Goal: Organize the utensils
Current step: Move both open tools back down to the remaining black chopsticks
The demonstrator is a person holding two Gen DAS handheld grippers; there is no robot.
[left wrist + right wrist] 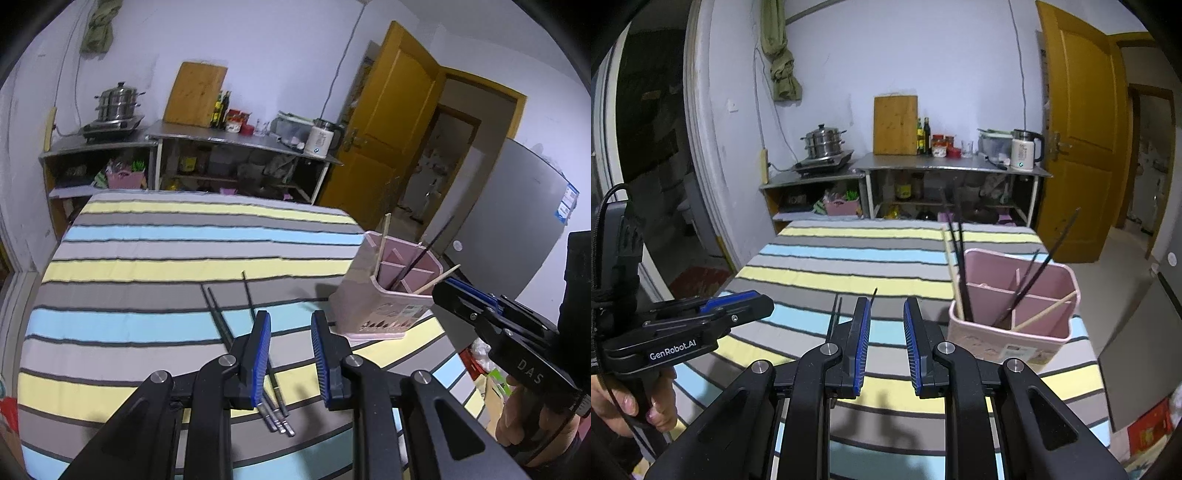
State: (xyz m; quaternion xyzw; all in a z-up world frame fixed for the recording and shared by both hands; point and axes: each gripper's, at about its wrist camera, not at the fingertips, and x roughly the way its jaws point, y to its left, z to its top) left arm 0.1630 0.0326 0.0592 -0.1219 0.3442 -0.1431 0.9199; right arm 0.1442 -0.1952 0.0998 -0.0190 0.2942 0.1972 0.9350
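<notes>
Both grippers tilt downward over a table [147, 258] covered in a cloth striped grey, pale yellow and light blue. The left gripper [290, 354] is held by a hand [631, 398] wrapped round its black pistol handle, low at the table's near edge; the right gripper [885, 341] hangs beside it, its own hand [517, 413] closed on the grip just off the table's right edge.

Each gripper is black hard plastic with bare metal pivot pins and flat, ribbed blue pads [260, 356] on the inner faces of its two fingers.

The left gripper's jaws stand partly open with a clear gap and nothing between them. Three slim dark chopsticks [236, 317] with silvery metal ends lie loose on the cloth near the table's front edge, fanning away toward its middle; they pass under the left-hand finger in the left wrist view, and whether it touches them cannot be told. The right gripper's jaws also stand partly apart, empty, over bare cloth.

A pink plastic utensil holder [1015, 332], boxy with rounded corners and thin inner dividers, stands upright at the table's right edge. Dark chopsticks [960, 266] lean in its left compartments, others [1030, 273] slant from the middle ones, and a pale wooden stick [1045, 310] lies tilted across the right side
</notes>
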